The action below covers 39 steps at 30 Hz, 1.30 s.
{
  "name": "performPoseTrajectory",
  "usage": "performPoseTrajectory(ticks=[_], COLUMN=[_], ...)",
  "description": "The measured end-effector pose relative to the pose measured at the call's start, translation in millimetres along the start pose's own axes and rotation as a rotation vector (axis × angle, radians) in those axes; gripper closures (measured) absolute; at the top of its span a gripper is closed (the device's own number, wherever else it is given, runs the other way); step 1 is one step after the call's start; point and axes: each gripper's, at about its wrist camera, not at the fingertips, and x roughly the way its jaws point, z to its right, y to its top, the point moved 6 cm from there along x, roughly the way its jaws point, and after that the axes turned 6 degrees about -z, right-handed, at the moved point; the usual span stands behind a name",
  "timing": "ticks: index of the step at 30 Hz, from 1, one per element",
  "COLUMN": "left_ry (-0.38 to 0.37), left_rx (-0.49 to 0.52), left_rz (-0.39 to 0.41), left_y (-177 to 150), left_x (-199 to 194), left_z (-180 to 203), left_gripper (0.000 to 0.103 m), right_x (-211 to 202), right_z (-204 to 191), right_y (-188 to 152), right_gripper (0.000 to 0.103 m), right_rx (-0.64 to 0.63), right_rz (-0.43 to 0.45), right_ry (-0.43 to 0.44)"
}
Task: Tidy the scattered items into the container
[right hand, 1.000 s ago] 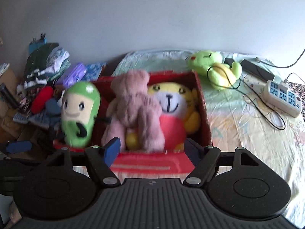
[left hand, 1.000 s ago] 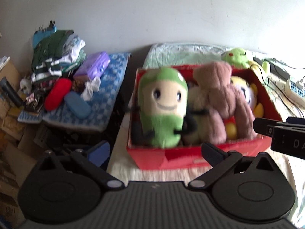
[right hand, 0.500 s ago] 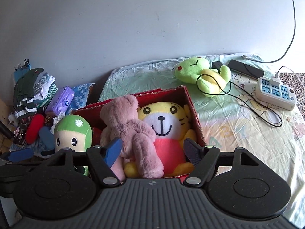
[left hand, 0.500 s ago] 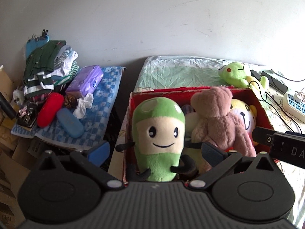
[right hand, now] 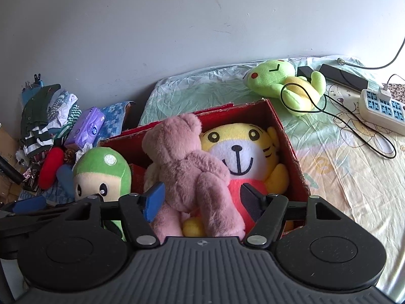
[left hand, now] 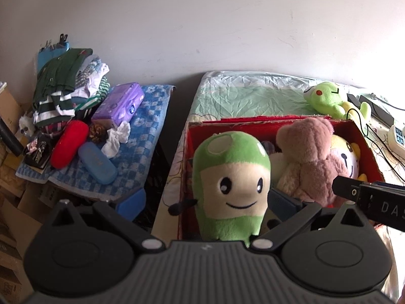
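A red cardboard box (left hand: 265, 120) (right hand: 288, 139) on the bed holds a green-capped plush (left hand: 233, 177) (right hand: 101, 172), a pink bear (left hand: 308, 147) (right hand: 182, 157) and a yellow tiger (right hand: 238, 147). A green frog plush (right hand: 278, 81) (left hand: 326, 98) lies on the sheet behind the box with a black cable over it. My left gripper (left hand: 206, 202) is open, its pads wide of the green-capped plush between them. My right gripper (right hand: 202, 201) hovers at the bear's legs. Its jaws are closing around them, and I see no squeeze on the fur.
A white power strip (right hand: 382, 106) and loose black cables (right hand: 354, 126) lie on the bed to the right. Left of the bed, a blue checked cloth (left hand: 152, 116) carries a clothes pile (left hand: 65, 86), a purple tissue pack (left hand: 119, 106), a red case (left hand: 69, 143) and a blue case (left hand: 97, 162).
Both grippers have moved in over the box, which now sits lower and larger in each view. The right jaws have narrowed around the bear's legs. The toys have kept their places.
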Motion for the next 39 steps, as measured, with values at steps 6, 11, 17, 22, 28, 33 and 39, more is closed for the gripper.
performPoseTrajectory(ticks=[6, 11, 17, 22, 28, 33, 39], left_ry=[-0.015, -0.019, -0.007, 0.001, 0.002, 0.004, 0.007], left_rx=[0.020, 0.035, 0.049, 0.062, 0.062, 0.056, 0.044], left_rz=[-0.029, -0.056, -0.062, -0.061, -0.062, -0.059, -0.055], left_y=[9.2, 6.8, 6.7, 5.5, 3.6, 2.4, 1.5], left_x=[14.4, 21.7, 24.7, 23.7, 22.5, 21.5, 19.7], left_z=[12.9, 19.5, 22.5, 27.6, 30.2, 29.0, 26.5], left_gripper=[0.001, 0.001, 0.001, 0.001, 0.001, 0.001, 0.001], right_x=[5.6, 9.5, 9.4, 6.3, 4.9, 4.5, 4.2], right_z=[13.8, 18.4, 18.8, 20.6, 25.0, 22.8, 18.2], right_y=[6.8, 6.3, 6.7, 6.2, 4.7, 3.1, 3.0], right_gripper=[0.029, 0.028, 0.028, 0.028, 0.028, 0.028, 0.028], right_rx=[0.018, 0.032, 0.024, 0.019, 0.032, 0.036, 0.020], right_rz=[0.003, -0.004, 0.008, 0.030, 0.030, 0.027, 0.027], right_ry=[-0.017, -0.019, -0.032, -0.052, -0.065, -0.057, -0.056])
